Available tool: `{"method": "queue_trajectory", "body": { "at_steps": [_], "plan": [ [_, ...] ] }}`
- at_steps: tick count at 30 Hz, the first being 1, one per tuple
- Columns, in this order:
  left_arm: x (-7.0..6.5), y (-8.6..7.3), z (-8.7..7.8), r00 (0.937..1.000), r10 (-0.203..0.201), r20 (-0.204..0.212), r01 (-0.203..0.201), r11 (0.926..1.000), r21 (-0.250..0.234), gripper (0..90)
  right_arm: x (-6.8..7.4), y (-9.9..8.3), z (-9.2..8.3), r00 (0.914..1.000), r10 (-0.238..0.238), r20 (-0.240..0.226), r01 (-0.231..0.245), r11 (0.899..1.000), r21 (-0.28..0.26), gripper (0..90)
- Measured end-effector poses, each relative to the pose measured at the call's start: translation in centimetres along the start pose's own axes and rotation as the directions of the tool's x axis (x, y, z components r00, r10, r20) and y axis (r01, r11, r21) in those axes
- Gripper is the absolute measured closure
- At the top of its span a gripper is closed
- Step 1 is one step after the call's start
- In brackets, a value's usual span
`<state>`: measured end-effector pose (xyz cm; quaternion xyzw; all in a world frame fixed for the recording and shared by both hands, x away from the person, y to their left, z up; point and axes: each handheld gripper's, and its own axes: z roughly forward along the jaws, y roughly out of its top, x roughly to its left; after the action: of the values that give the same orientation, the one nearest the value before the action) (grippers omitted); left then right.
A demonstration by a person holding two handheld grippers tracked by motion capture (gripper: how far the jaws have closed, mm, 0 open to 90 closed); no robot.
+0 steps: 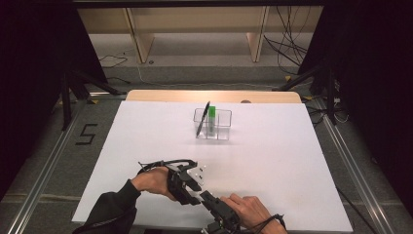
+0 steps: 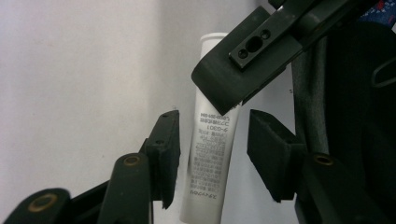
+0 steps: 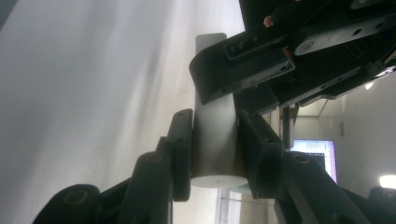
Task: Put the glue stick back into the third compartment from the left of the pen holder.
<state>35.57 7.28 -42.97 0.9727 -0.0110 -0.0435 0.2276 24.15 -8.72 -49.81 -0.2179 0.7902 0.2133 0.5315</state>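
Holding a white tube (image 3: 214, 140) near the desk's (image 1: 272, 161) front edge, my right tongs (image 3: 214, 144) clamp it; left tongs (image 2: 212, 154) straddle it half-open, not touching.

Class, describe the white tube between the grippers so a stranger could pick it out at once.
Start at the white table and go to its near edge, where the two hands meet. There the right gripper clamps a slim white tube. Unlike the pens in the clear organiser, it bears fine grey print.
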Motion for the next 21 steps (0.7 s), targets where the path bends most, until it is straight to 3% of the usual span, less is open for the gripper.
{"method": "queue_trajectory", "body": {
  "at_steps": [14, 21],
  "plan": [
    [0.14, 0.1, 0.29, 0.9995, 0.02, 0.024, -0.02, 0.9998, -0.003, 65.5, 0.25, 0.09, 0.0, 0.9999, -0.006, -0.01, 0.006, 1.0, -0.002, 67.6],
    [0.25, -0.15, 0.62, 0.9978, 0.014, 0.064, -0.015, 0.9998, 0.012, 68.5, 0.45, 0.14, 0.06, 0.9992, -0.034, -0.024, 0.033, 0.999, -0.02, 67.4]
  ]
}}
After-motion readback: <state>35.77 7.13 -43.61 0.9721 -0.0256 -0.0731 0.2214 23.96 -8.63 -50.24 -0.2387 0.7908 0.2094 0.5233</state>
